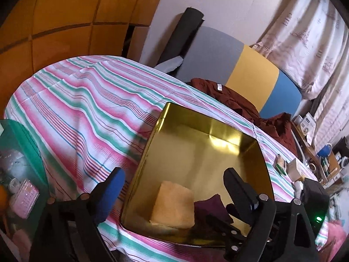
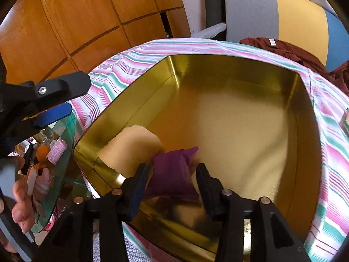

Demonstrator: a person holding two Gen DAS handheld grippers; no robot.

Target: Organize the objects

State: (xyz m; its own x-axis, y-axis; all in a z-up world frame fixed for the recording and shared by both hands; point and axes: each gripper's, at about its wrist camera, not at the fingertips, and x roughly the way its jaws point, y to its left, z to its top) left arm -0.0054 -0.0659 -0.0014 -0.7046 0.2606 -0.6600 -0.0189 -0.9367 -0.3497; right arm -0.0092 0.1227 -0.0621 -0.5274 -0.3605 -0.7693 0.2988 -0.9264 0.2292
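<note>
Lying loose between the right gripper's half-parted jaws, the purple pouch is resting in the gold tin. Standing wide and empty, the left gripper is hovering at the tin's 7 o'clock, over the striped worktop.

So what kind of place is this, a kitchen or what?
Most likely a lived-in room at home, not a kitchen: a striped tablecloth, patterned curtains and wooden cabinet doors.

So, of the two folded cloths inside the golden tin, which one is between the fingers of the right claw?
The small purple cloth. It sits between the right claw fingers; the larger folded yellow cloth lies beside it, outside them.
</note>
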